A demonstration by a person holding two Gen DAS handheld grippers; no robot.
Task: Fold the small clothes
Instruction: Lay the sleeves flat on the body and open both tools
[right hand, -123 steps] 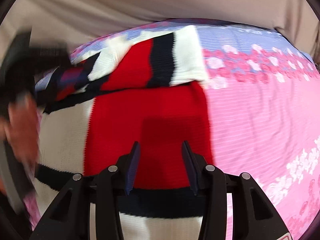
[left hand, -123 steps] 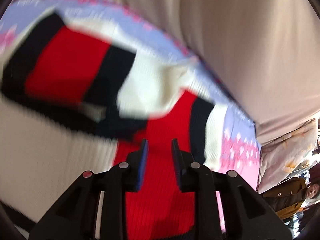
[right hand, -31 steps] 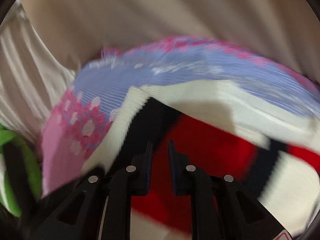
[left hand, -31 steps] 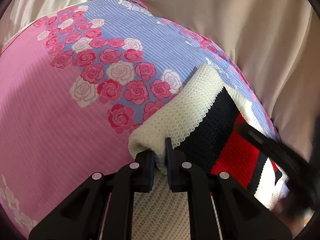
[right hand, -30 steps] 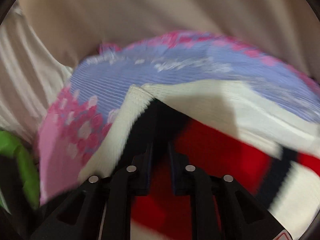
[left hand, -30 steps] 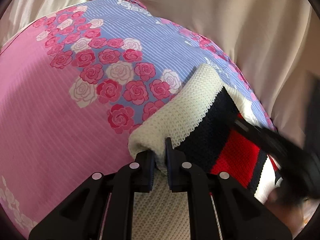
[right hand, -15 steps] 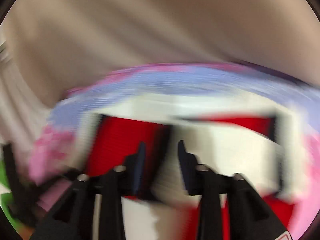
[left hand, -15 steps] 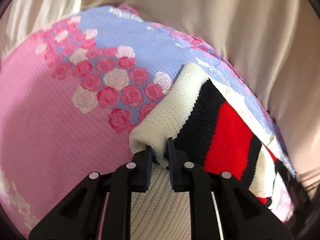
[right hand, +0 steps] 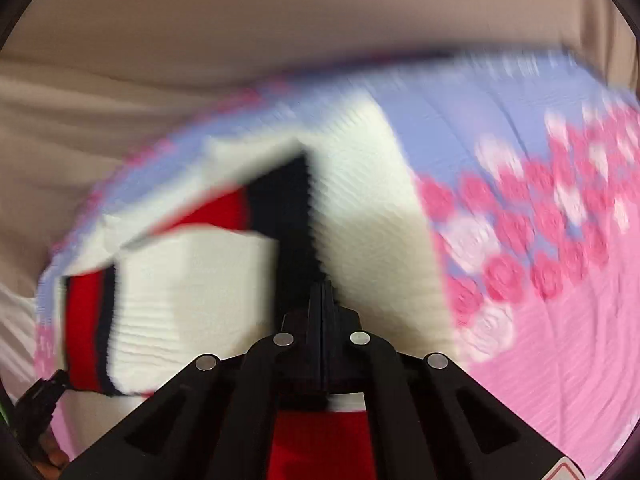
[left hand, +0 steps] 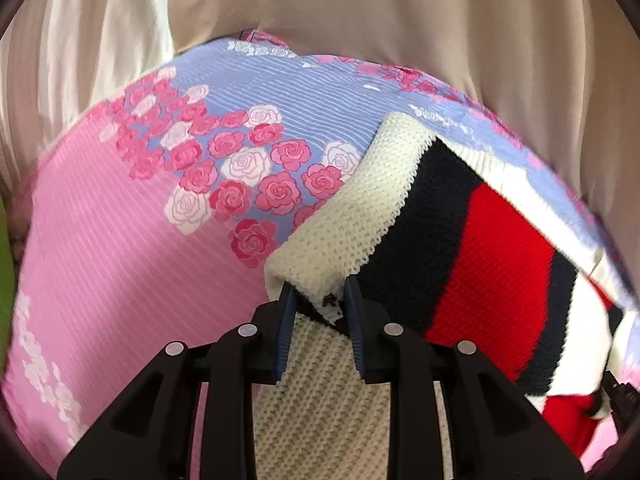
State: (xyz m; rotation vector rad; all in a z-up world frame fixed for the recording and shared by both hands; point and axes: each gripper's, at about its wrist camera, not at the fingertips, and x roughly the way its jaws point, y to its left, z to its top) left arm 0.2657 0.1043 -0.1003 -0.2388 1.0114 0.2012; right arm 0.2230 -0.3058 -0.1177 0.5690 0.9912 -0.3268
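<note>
Loosening my left gripper (left hand: 318,300), I have just been opening its jaws, and the cream corner of the sweater (left hand: 460,240) sits between the 2 pads (left hand: 285,312); whether they press it any more I cannot tell, since the gap looks wider than the fold of knit inside it. My right gripper (right hand: 321,292) has just been closing and its jaws are now fully together, with no cloth visible between the tips; it hangs over the folded knit, the view badly smeared.

What worries me: that cream corner is doubled over, and knit this springy may flip open as soon as my left pads let go. A loose thread or tag shows right at the jaw gap, so pulling away could snag it and drag the fold. My right gripper, blurred as it is, could brush the top layer and skew the stack.

From my left view the sweater lies on the floral sheet (left hand: 120,260), its long axis running diagonally from my jaws toward the upper right, stripes crossing that line. A beige curtain (left hand: 400,40) hangs beyond the sheet's far edge.
</note>
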